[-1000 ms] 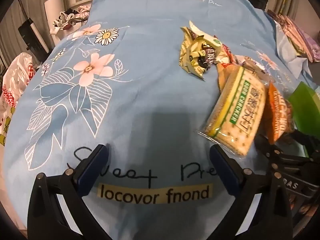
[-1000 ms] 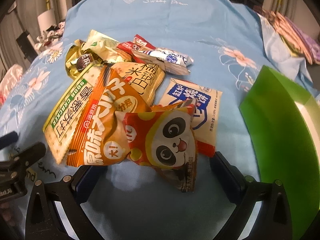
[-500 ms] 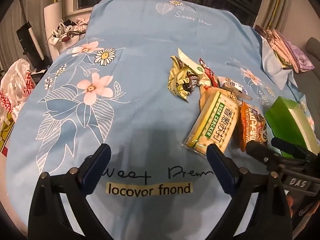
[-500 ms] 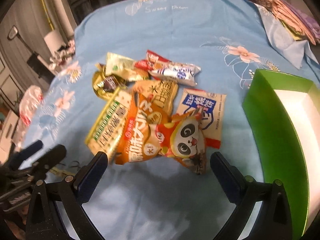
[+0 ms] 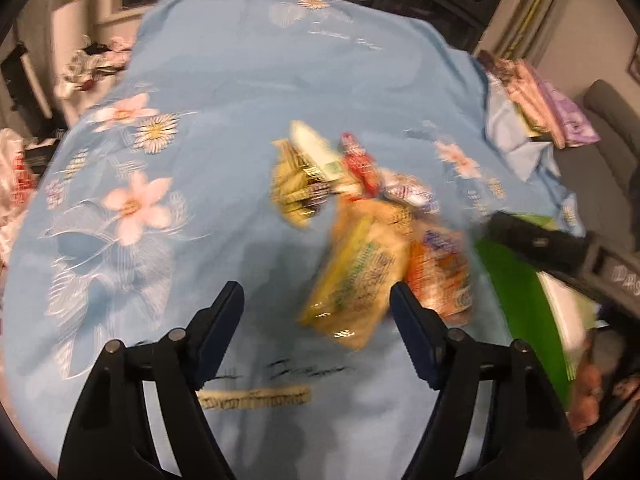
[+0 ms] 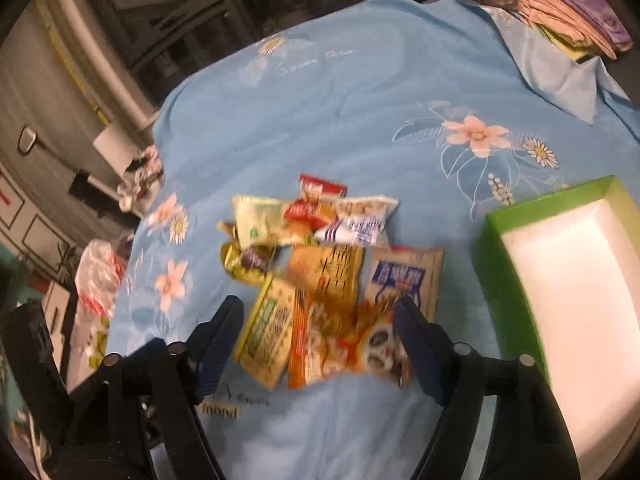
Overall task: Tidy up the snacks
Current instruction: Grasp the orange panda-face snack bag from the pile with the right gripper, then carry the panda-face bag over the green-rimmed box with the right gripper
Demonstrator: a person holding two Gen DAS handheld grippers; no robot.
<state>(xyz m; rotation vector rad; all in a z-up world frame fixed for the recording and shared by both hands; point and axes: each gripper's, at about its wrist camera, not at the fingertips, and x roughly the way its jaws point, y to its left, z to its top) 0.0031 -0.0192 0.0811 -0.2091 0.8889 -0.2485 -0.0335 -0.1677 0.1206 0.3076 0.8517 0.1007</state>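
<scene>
A pile of several snack packets lies on the blue flowered cloth (image 6: 340,112): a green-and-yellow cracker pack (image 6: 270,332), an orange bag (image 6: 316,348), a panda bag (image 6: 376,350), a blue-and-white packet (image 6: 404,280) and a gold wrapper (image 6: 244,262). The cracker pack also shows, blurred, in the left wrist view (image 5: 354,284). A green box with a white inside (image 6: 560,280) stands right of the pile. My right gripper (image 6: 318,332) is open and empty above the pile's near edge. My left gripper (image 5: 316,312) is open and empty, left of the pile.
Folded pink and purple cloths (image 6: 572,20) lie at the far right of the cloth. A white and red plastic bag (image 6: 98,276) hangs at the left edge. Dark windows and furniture stand behind. The left gripper's body shows at the right wrist view's lower left (image 6: 36,360).
Both grippers have risen and pulled back from the pile, so more cloth and the box's white inside show. The packets have not moved. Both views are blurred with motion.
</scene>
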